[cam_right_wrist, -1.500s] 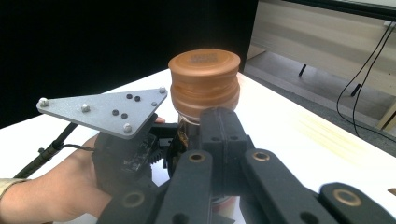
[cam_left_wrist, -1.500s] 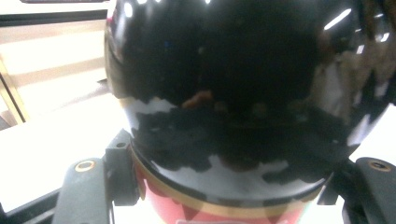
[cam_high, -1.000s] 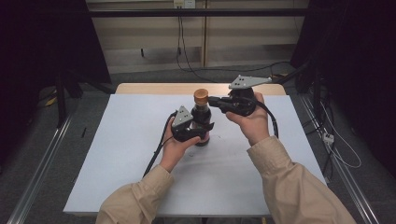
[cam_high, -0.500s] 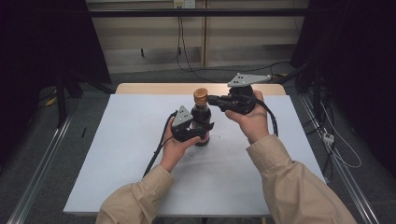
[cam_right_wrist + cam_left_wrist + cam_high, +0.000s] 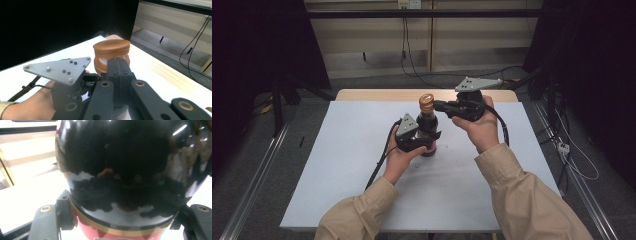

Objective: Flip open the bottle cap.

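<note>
Bottle (image 5: 428, 131) of dark glass, upright near the middle of the desk (image 5: 342, 165), base on the white surface. Brown cap (image 5: 427, 101) on top, not yet taken off, as far as can be judged. Seen very near in the left gripper view as a round black shoulder (image 5: 125, 170) above a red and gold label.

Around the lower body, left hand-held gripper (image 5: 429, 139) clamped on the bottle, one jaw on each side of the glass, left hand (image 5: 399, 157) behind it, close to the desk. At the top, right hand-held gripper (image 5: 438, 105) held level, jaws together with nothing between them, tips just against the lower ring of the cap (image 5: 111, 47); clearly so in the right gripper view, with the closed tips (image 5: 117, 66) in front of the cap and not around it. Right hand (image 5: 479, 127) raised above the desk on the far right side of the bottle.

Compared with one second ago and half a second ago: no real change. Same place for both hands, same upright bottle, same closed jaws. Probably a pause, then: bottle well fixed from below, but no grip on the cap. To open it, first need to spread the right jaws and set them around the cap.
</note>
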